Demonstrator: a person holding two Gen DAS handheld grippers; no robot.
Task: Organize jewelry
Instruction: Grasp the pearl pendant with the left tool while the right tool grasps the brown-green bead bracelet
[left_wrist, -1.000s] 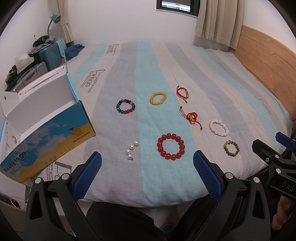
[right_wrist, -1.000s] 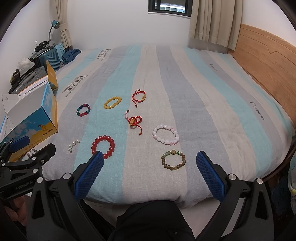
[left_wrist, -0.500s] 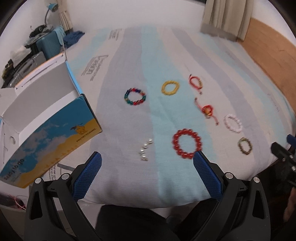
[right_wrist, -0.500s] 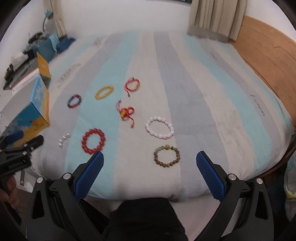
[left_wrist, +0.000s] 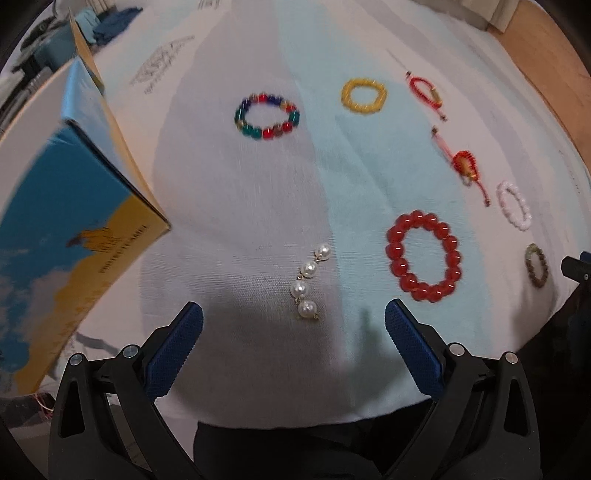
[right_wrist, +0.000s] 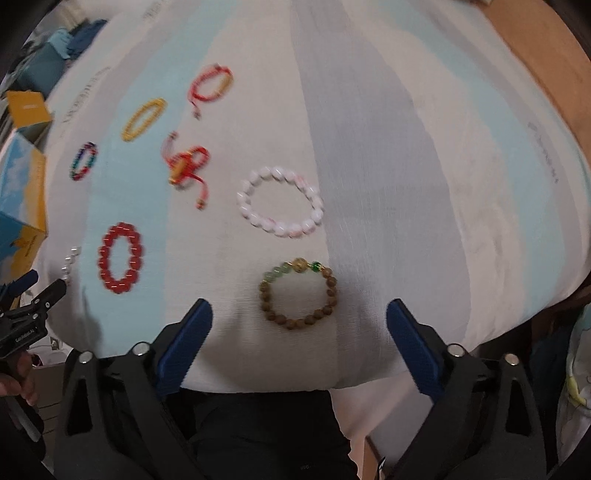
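Jewelry lies spread on the striped bedspread (right_wrist: 388, 155): six bead bracelets, two red cord bracelets (right_wrist: 211, 83) and one pearl strand (left_wrist: 309, 280). One blue-and-yellow box (left_wrist: 74, 206) stands at the left edge. Left gripper (left_wrist: 293, 334) hangs wide over the pearl strand, holding nothing. Right gripper (right_wrist: 299, 326), jaws wide though just narrowing, flanks the brown bracelet (right_wrist: 298, 293) without touching.

Bed (right_wrist: 388, 155) w/ striped sheet, wood headboard (right_wrist: 546, 55) at right, clutter (left_wrist: 40, 40) top left.
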